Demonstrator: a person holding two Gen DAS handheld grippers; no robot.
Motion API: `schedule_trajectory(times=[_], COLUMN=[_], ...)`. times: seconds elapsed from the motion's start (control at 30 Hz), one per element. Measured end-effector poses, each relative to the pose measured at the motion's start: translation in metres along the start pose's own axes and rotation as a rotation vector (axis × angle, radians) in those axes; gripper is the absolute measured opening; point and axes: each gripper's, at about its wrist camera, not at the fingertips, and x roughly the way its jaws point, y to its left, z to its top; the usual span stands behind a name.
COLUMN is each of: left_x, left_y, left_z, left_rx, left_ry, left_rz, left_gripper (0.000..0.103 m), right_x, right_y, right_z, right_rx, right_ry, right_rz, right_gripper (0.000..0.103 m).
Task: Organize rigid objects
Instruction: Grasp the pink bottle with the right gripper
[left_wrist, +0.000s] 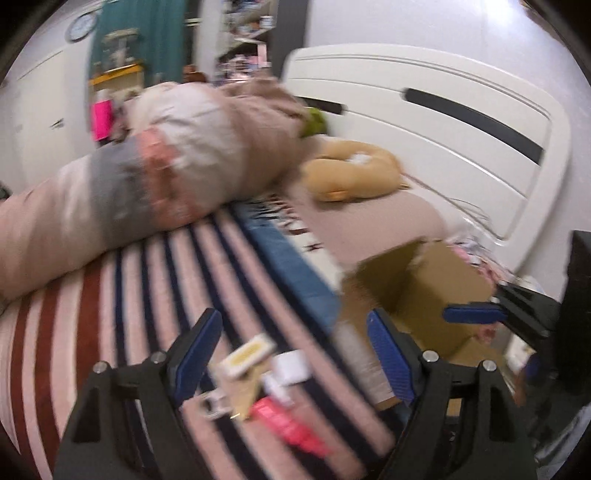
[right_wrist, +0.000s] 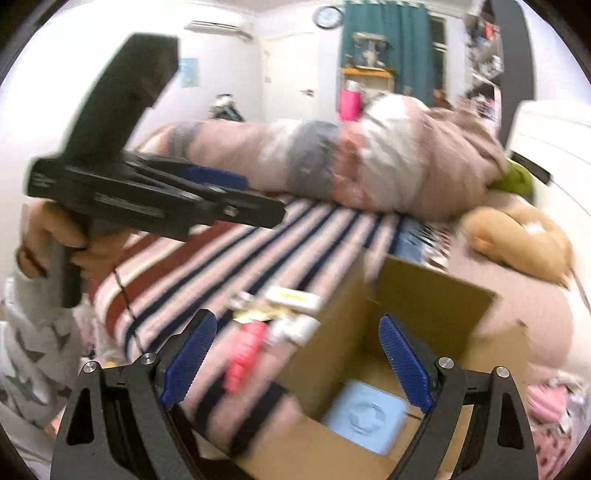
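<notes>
Small items lie on the striped bedspread (left_wrist: 155, 280): a white-and-yellow packet (left_wrist: 248, 353), a white piece (left_wrist: 291, 366) and a pink tube (left_wrist: 291, 424). My left gripper (left_wrist: 291, 356) hovers over them, open, with nothing between its blue pads. To the right stands an open cardboard box (left_wrist: 428, 288). In the right wrist view my right gripper (right_wrist: 299, 360) is open over the box's near left wall (right_wrist: 332, 332). A light blue object (right_wrist: 365, 417) lies inside. The pink tube (right_wrist: 245, 354) and white-and-yellow packet (right_wrist: 291, 297) lie left of the box. A hand holds the left gripper (right_wrist: 251, 195) at upper left.
A rolled duvet (left_wrist: 177, 155) lies across the far side of the bed, with a tan plush toy (left_wrist: 354, 173) beside it. A white headboard (left_wrist: 443, 122) stands behind. A star-patterned sleeve (right_wrist: 33, 350) is at lower left. Pink fabric (right_wrist: 546, 406) lies right of the box.
</notes>
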Motion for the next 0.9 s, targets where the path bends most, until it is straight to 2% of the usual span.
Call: schedule_trajectory(times=[0.07,0.13,0.23,0.33,0.5,0.63,0.7,0.77,0.8,0.83,0.87,0.9], left_x=[-0.004,-0.004,0.002,0.016,0.04,0.053,0.056,0.058,0.06,0.06,0.061,0.061], left_y=[0.025,0.047,0.073,0.092,0.108,0.11,0.109,0.108,0.109,0.109,0.106,0.107], left_z=[-0.016,-0.034,-0.062,-0.088,-0.126,-0.141,-0.145,-0.147,-0.147,-0.147,-0.147,-0.146], left_rx=[-0.035,-0.064,-0.092,-0.129,-0.194,-0.222,-0.23,-0.235,-0.237,-0.237,-0.236,-0.236], left_ry=[0.0,0.004,0.016,0.051,0.103,0.125,0.128,0.13,0.131,0.132,0.133,0.132], left_rz=[0.034,0.062,0.08,0.059,0.035,0.012,0.005,-0.006,-0.012,-0.018,-0.026,-0.033], left_gripper=[0.078,0.078,0.078,0.078,0.078,0.078,0.078,0.078,0.078,0.078,0.078,0.078], right_x=[0.013,0.032,0.078,0.116,0.174,0.201,0.213,0.223,0.226,0.226,0.225,0.223], right_y=[0.024,0.044,0.068,0.079,0.067,0.056,0.047,0.039,0.034,0.032,0.03,0.03], right_z=[0.009,0.013,0.011,0.0,-0.022,-0.036,-0.043,-0.05,-0.053,-0.052,-0.049,-0.048], right_rx=[-0.027,-0.047,-0.044,-0.043,0.016,0.034,0.055,0.086,0.103,0.111,0.11,0.105], right_ry=[-0.002,0.022,0.125,0.227,0.4,0.478,0.51,0.541,0.553,0.549,0.533,0.524], right_rz=[0.048,0.092,0.17,0.196,0.11,-0.013,-0.043,-0.028,-0.013,-0.001,0.014,0.011], right_gripper=[0.077,0.075,0.068,0.064,0.064,0.064,0.062,0.045,0.044,0.032,0.027,0.027])
